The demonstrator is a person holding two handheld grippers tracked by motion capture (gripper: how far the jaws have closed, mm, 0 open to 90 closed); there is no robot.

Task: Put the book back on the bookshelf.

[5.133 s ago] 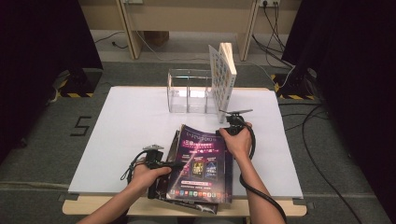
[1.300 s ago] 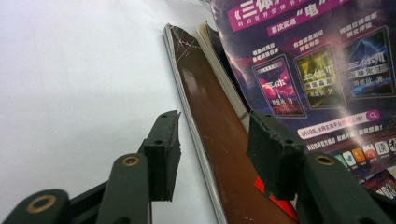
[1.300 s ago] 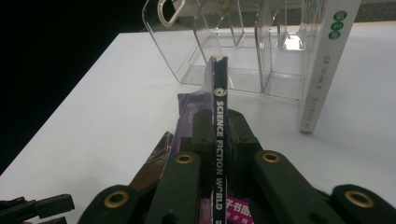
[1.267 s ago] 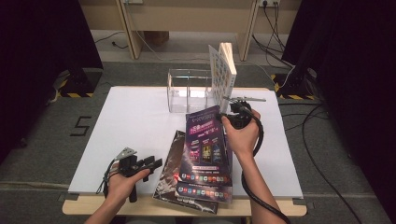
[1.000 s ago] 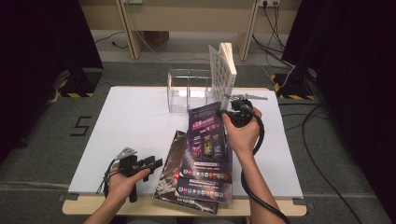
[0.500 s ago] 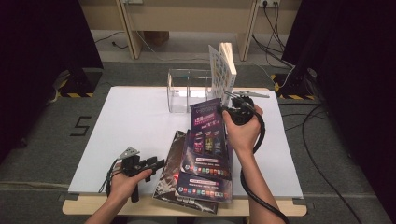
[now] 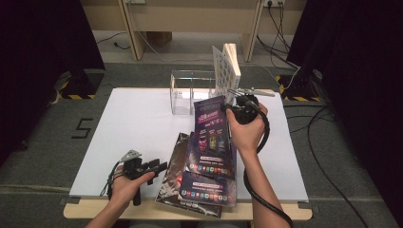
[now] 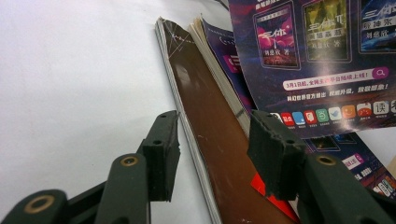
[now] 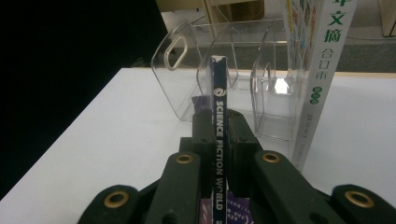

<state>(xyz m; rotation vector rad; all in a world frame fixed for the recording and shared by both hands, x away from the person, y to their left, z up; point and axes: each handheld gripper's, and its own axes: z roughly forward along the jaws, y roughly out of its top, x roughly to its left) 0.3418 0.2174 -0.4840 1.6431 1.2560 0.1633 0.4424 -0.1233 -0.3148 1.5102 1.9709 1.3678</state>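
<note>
My right gripper (image 7: 234, 107) is shut on the spine of a purple magazine (image 7: 212, 129) and holds it tilted up off the stack (image 7: 202, 192) at the table's front. In the right gripper view the spine (image 9: 218, 135), lettered SCIENCE FICTION WORLD, stands upright between the shut jaws, pointing at the clear file holder (image 9: 219, 56). My left gripper (image 7: 160, 166) rests open at the stack's left edge. In the left gripper view its pads (image 8: 161, 156) stand apart on either side of the edge of a brown-covered magazine (image 8: 210, 149), without touching it.
The clear file holder (image 7: 190, 90) stands at the back middle of the white table (image 7: 128, 123). A white book (image 7: 226, 70) stands upright in its right slot, its spine (image 9: 316, 74) close to the held magazine. Cables trail from both grippers.
The right gripper has raised the purple magazine more upright and carried it a little toward the file holder. The left gripper has stayed in place, still open.
</note>
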